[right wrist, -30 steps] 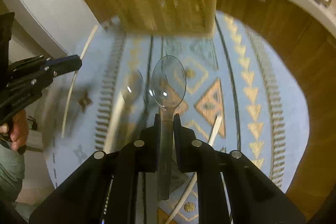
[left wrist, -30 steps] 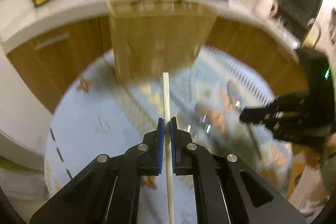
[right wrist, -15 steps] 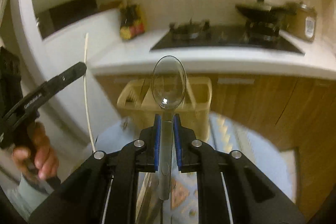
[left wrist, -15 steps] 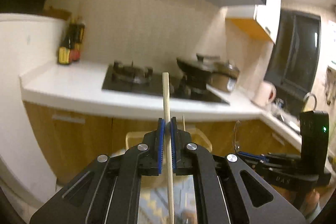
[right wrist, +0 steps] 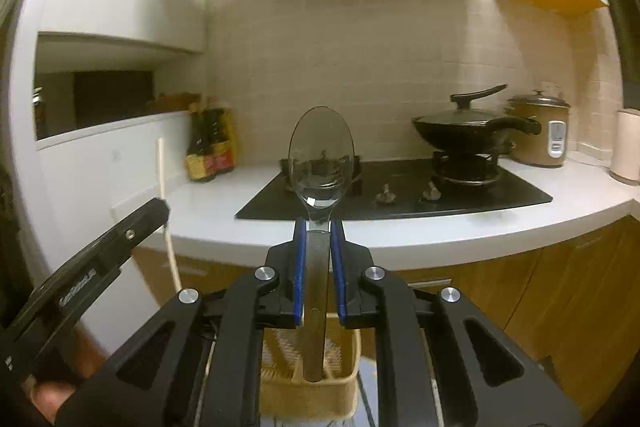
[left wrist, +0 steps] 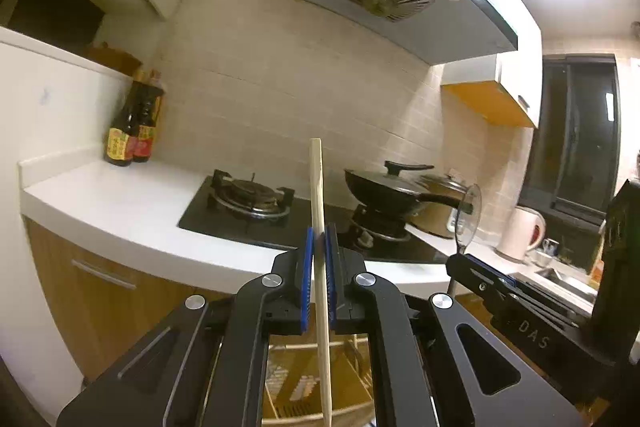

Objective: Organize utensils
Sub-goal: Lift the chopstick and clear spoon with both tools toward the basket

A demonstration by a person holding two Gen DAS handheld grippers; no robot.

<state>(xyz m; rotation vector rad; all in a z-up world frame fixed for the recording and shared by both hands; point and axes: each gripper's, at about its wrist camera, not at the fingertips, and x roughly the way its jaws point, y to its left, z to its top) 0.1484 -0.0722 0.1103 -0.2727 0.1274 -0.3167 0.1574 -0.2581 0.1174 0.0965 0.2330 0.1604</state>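
Note:
My left gripper is shut on a pale wooden chopstick that stands upright, its lower end hanging over the beige slotted utensil basket below. My right gripper is shut on the handle of a clear plastic spoon, bowl up, handle end over the same basket. The right gripper and spoon also show in the left wrist view, and the left gripper with its chopstick shows at the left of the right wrist view.
Behind stands a white counter with a black gas hob, a black lidded wok, a rice cooker, sauce bottles and a white kettle. Wooden cabinet fronts lie below.
Both grippers have tilted up from facing the patterned floor mat to facing the kitchen wall. Chopstick and spoon stay gripped, now upright above the basket.

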